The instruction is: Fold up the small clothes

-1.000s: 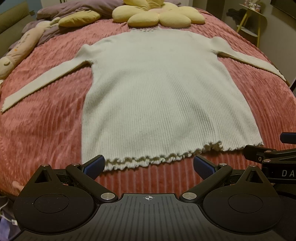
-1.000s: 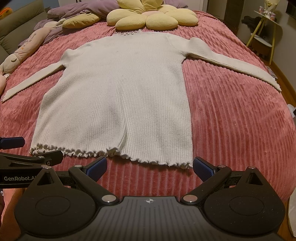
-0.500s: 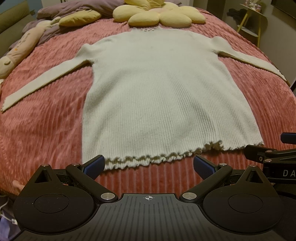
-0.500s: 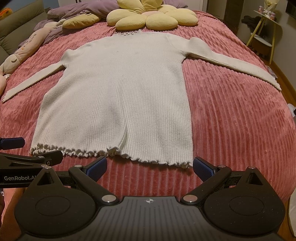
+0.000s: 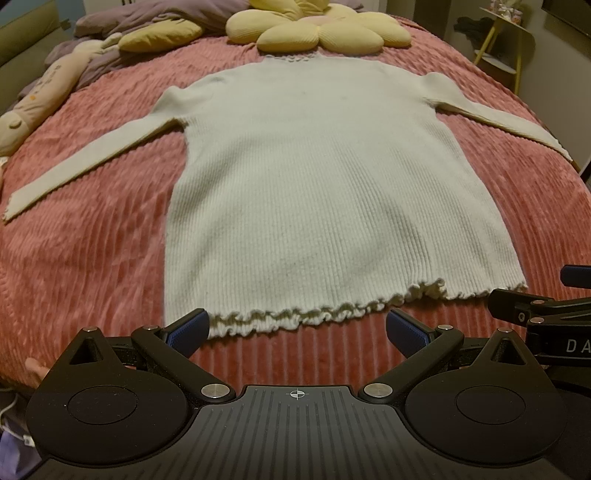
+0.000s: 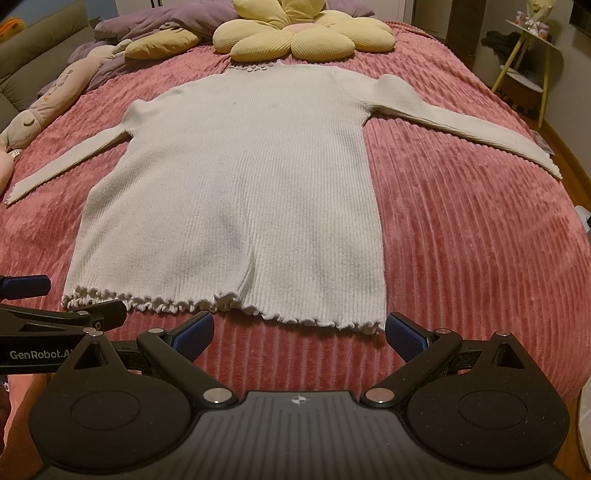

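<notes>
Sweater (image 5: pixel 332 184) cream, fine ribbed knit. Bed cover (image 5: pixel 85 240) pink-red, corded stripes. Flower cushion (image 6: pixel 295 37) yellow, pink centre. Blanket (image 6: pixel 166 18) purple. Fingers (image 6: pixel 194 332) blue pads, black frames.

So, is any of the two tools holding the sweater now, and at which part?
Nothing is held. The left tool and the right tool are both open, just short of the sweater hem.

Dim warm indoor light, soft shadows, no glare, sharp centre, strong fisheye bending at edges
</notes>
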Tool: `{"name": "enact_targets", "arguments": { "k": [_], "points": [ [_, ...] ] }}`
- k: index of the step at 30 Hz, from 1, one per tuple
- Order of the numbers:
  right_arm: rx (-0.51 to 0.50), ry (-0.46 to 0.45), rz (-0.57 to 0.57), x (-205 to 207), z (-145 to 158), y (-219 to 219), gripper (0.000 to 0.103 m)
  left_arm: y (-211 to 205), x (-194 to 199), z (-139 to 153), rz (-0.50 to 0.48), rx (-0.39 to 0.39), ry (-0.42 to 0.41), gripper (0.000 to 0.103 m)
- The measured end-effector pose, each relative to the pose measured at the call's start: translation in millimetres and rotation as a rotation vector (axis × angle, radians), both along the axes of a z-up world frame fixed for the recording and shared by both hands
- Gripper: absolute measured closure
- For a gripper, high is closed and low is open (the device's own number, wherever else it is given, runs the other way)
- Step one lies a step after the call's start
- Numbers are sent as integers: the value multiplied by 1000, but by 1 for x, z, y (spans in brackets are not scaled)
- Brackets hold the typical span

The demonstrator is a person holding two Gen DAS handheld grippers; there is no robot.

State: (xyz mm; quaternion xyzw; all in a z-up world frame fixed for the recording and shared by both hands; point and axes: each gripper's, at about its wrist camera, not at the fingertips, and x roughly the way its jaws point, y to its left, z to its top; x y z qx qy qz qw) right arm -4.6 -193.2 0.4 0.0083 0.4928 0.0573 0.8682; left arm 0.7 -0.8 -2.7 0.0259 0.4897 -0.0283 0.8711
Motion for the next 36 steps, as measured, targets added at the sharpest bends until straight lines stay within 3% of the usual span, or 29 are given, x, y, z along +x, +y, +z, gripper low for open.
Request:
{"name": "enact_targets", "arguments": {
  "k": [26, 36],
  "points": [
    [52, -30, 1, -3, 2, -4, 4, 1, -1, -2, 4, 1, 5, 0],
    [23, -64, 17, -6, 3, -1, 4, -2, 0, -2, 5, 2, 10, 0]
  ]
}}
